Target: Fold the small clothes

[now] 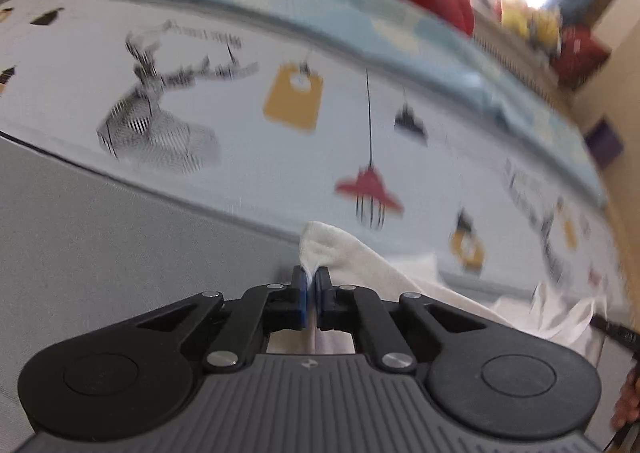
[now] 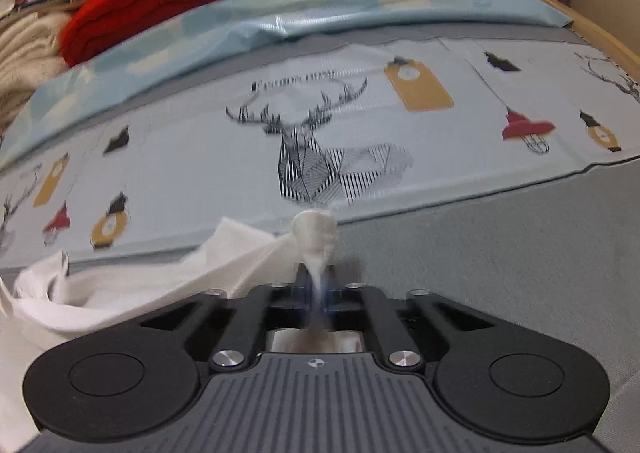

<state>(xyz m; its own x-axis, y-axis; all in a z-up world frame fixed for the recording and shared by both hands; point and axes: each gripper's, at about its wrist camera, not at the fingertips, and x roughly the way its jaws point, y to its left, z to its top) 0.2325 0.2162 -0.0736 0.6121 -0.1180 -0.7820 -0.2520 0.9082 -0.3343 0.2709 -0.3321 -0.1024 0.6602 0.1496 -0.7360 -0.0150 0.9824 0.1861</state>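
Lower centre of each view: the left gripper [image 1: 311, 276] and the right gripper [image 2: 317, 282], jaws pressed together, each pinch a corner of the white garment [image 2: 120, 281], which hangs between them over the grey surface [image 2: 500, 253].

Left hand-held gripper [image 1: 311, 277], right hand-held gripper [image 2: 316, 281]: black linkage arms, silver screws, grey ribbed body, blue pads

We hold both grippers angled downward. Our left gripper [image 1: 311, 281] has its jaws pinched together on the white cloth [image 1: 352, 249]; our right gripper [image 2: 316, 283] is likewise clamped on that cloth.
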